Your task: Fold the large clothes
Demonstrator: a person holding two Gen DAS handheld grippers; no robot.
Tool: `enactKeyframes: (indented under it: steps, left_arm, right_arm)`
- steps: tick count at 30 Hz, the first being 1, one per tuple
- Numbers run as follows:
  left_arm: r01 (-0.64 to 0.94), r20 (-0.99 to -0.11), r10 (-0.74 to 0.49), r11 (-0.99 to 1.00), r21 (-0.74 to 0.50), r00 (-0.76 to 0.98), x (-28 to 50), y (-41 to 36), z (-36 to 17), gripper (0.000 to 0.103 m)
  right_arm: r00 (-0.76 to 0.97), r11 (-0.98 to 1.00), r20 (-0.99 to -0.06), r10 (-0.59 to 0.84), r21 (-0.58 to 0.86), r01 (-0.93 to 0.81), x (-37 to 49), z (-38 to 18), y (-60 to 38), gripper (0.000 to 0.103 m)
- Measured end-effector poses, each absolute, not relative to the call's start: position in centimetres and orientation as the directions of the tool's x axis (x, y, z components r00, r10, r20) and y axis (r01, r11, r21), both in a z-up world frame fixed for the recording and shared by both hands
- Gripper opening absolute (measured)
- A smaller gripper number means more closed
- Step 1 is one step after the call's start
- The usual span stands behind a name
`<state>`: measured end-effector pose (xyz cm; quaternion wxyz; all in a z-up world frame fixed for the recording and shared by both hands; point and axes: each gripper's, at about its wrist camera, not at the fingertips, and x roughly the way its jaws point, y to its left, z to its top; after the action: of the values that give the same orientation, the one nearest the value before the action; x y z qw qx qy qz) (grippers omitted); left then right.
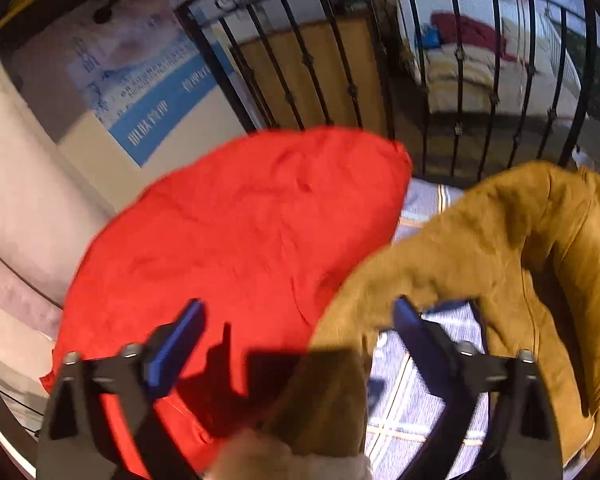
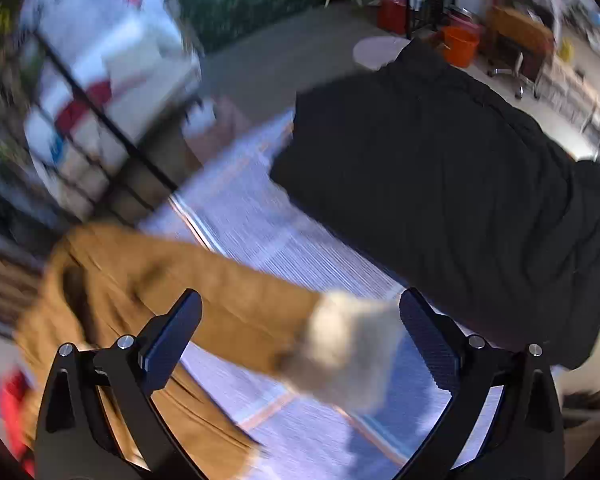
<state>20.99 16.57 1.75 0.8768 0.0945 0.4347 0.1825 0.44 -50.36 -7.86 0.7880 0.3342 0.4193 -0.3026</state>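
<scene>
Left wrist view: our left gripper hangs wide apart, empty, above brown jacket and red garment. Right gripper likewise spread and empty over the sleeve cuff, we judge ready for grasping.

Both wrist views look steeply down, close, sharing the brown jacket.

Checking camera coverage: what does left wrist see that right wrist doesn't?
Left wrist only: the big red garment, the black metal railing, and the open left gripper. Right wrist only: the black garment, an orange bucket, and the open right gripper. Both: the mustard-brown jacket with its pale cuff, lying on the checked sheet.
</scene>
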Motion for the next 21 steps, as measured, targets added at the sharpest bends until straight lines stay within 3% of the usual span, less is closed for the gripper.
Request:
enactKeyframes:
  steps: [2, 4, 11, 15, 19, 20, 21]
  left_arm:
    - [-0.24, -0.706, 0.35, 0.937, 0.255, 0.615, 19.3, 15.9, 2.9, 0.097]
    - [-0.18, -0.766, 0.249, 0.968, 0.176, 0.592, 18.5, 14.4, 1.7, 0.097]
    - [0.101, -0.94, 0.037, 0.992, 0.075, 0.339, 13.4, 5.7, -8.5, 0.097]
    - [0.074, -0.973, -0.016, 0.997, 0.001, 0.228, 10.3, 4.3, -11.6, 0.097]
    - [0.075, -0.984, 0.004, 0.997, 0.018, 0.18, 8.7, 5.6, -12.1, 0.097]
    - [0.063, -0.981, 0.023, 0.997, 0.035, 0.191, 8.6, 6.2, -11.9, 0.097]
    - [0.047, -0.98, 0.031, 0.998, 0.041, 0.197, 8.6, 6.7, -11.7, 0.097]
  right_arm:
    - [0.474, 0.618, -0.863, -0.177, 0.277, 0.736, 0.7, -7.7, -49.7, 0.098]
    - [0.494, 0.691, -0.864, -0.097, 0.299, 0.658, 1.7, -8.8, -47.7, 0.098]
    - [0.299, 0.847, -0.91, 0.289, 0.388, 0.364, 5.7, -19.8, -35.0, 0.098]
    - [0.235, 0.899, -0.947, 0.219, 0.29, 0.328, 7.3, -24.2, -32.0, 0.098]
    - [0.193, 0.817, -0.923, 0.333, 0.384, 0.431, 7.8, -27.8, -32.6, 0.097]
    - [0.194, 0.808, -0.92, 0.339, 0.391, 0.441, 7.7, -28.1, -32.8, 0.095]
    - [0.193, 0.81, -0.919, 0.344, 0.394, 0.435, 7.8, -27.9, -32.8, 0.078]
